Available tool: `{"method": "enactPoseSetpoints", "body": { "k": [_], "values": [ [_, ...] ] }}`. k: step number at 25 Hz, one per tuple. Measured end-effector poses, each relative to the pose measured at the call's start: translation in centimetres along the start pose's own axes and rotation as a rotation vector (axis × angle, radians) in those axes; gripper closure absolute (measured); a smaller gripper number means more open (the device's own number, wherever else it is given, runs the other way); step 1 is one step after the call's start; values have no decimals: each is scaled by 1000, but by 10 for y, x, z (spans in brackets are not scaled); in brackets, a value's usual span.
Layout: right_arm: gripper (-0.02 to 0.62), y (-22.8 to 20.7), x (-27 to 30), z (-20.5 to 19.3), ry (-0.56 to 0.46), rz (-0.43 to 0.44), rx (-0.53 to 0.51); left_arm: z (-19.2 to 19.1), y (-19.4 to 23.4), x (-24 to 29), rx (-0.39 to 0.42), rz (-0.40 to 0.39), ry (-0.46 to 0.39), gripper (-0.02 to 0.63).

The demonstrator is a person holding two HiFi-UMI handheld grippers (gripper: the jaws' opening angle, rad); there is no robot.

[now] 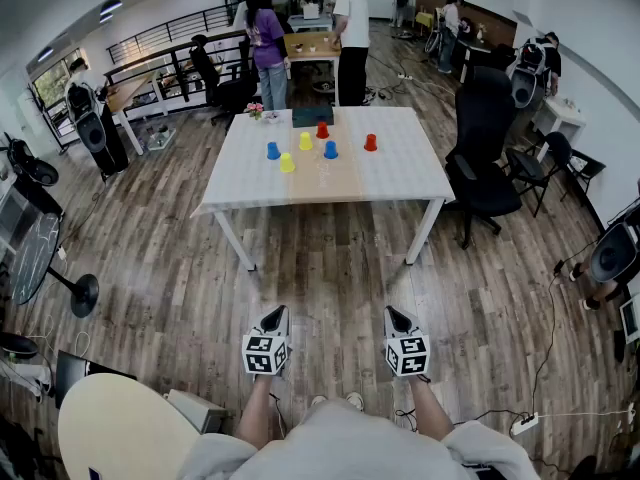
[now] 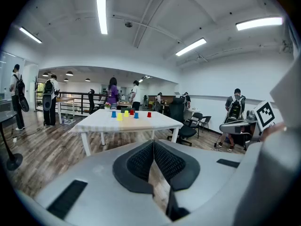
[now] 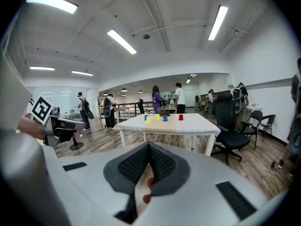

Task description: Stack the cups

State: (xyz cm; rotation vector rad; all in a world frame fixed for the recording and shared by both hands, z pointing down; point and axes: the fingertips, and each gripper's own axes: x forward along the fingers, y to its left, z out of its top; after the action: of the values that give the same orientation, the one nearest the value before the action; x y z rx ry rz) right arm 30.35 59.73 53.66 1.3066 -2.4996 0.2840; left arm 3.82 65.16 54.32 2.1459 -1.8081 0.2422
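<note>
Small plastic cups (image 1: 330, 149), red, blue and yellow, stand separately on the white rectangular table (image 1: 400, 173); left gripper (image 1: 276, 315) and right gripper (image 1: 394, 314) hang well back, both clenched, empty.

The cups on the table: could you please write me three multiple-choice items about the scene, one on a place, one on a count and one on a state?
1. Where do the cups stand?
A. on the floor
B. on the table
C. on a chair

2. How many red cups are there?
A. one
B. five
C. two

3. How are the jaws of the left hand-held gripper and the right hand-held gripper?
A. together, holding nothing
B. wide apart
C. each shut on a cup

Answers:
1 B: the head view shows them all on the tabletop.
2 C: just two red ones stand there.
3 A: each gripper view shows its jaws meeting with nothing between.
</note>
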Motion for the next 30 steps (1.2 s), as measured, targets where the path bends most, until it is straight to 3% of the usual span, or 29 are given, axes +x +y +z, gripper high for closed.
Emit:
{"method": "enactPoseSetpoints", "body": {
  "k": [12,15,18,22,30],
  "values": [
    [594,-14,8,10,-26,-19,-1,8,-5,12,11,-12,-4,591],
    [590,-10,11,15,-53,14,17,9,-3,12,16,-8,-5,591],
    [417,-5,13,18,-66,61,13,10,-2,12,13,-1,-6,591],
    [328,-10,13,19,-79,54,-9,12,-5,14,13,2,-12,591],
    [318,-19,14,16,-62,66,-27,17,-20,23,11,5,-20,591]
  ]
}}
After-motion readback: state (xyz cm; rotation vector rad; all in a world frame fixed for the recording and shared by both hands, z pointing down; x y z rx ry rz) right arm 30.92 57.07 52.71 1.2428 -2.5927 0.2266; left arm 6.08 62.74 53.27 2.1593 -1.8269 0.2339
